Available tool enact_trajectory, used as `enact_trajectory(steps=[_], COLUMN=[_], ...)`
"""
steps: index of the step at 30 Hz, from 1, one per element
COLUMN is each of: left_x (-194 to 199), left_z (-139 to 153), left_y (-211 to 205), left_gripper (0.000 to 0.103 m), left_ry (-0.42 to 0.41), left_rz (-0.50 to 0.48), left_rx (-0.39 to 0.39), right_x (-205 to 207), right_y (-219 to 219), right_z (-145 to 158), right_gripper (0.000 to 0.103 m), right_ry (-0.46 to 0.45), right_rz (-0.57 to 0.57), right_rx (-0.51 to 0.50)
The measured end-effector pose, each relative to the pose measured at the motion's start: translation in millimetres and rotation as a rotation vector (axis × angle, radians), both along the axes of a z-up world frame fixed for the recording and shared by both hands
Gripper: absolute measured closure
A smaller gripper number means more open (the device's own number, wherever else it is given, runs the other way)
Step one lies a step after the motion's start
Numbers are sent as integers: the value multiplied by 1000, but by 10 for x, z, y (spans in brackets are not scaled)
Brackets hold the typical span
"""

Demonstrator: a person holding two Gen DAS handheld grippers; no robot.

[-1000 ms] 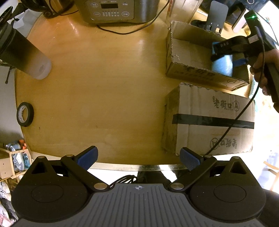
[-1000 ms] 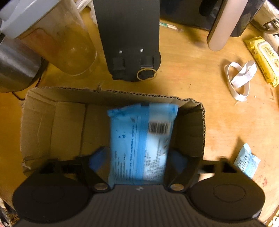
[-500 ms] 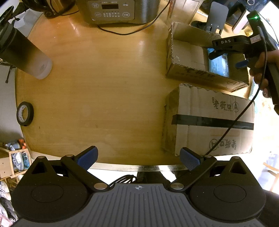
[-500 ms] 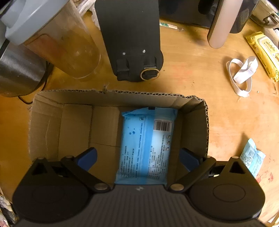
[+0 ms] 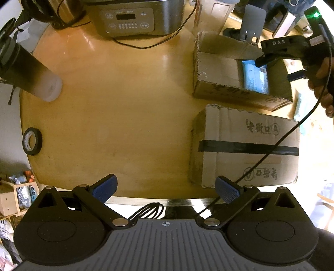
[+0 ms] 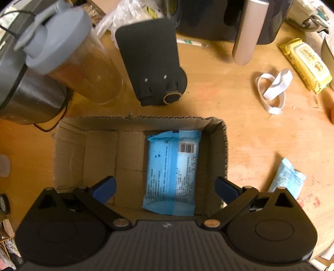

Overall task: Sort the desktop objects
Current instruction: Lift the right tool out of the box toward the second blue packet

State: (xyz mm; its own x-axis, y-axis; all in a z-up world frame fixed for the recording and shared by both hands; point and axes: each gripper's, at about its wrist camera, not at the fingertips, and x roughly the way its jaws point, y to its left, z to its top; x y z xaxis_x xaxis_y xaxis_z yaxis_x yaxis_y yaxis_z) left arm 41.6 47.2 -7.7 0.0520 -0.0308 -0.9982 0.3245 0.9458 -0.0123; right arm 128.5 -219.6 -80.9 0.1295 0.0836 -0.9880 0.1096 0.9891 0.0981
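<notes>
A blue wipes pack [image 6: 172,171] lies flat inside the open cardboard box [image 6: 71,150], against its right wall; the left wrist view shows the same pack [image 5: 255,78] in the box [image 5: 219,83]. My right gripper [image 6: 165,187] hovers open above the box with nothing between its fingers, and appears as a black tool [image 5: 279,66] in a hand in the left wrist view. My left gripper [image 5: 166,187] stands open and empty over the table's near edge. A small blue packet [image 6: 287,177] lies on the table right of the box.
A taped closed carton [image 5: 246,148] sits in front of the open box. A tape roll [image 5: 31,141], dark bottle [image 5: 27,73] and rice cooker [image 5: 133,18] stand around the table. Behind the box are a shaker cup [image 6: 75,62], black stand [image 6: 152,62], white strap [image 6: 273,91] and yellow wipes pack [image 6: 305,62].
My right gripper opened and let go of the blue wipes pack, which now lies in the box. The gripper has since lifted and drawn back. The left gripper has not moved.
</notes>
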Motion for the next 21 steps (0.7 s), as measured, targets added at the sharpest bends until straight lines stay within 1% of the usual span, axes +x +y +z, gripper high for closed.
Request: enact_trajectory(steps=[10,21], left_x=[-71,-169], left_z=[62,49], left_y=[-154,-295], left_gripper=[0,0], left_ry=[-11,-8], left_rz=[-16,-23], left_rx=[-5,-4], right_x=[-21,-115], right_y=[-142,-382], right_z=[183,190], right_gripper=[0,0], right_ry=[-27,-33], right_rz=[-5,-27], right_rx=[15,25])
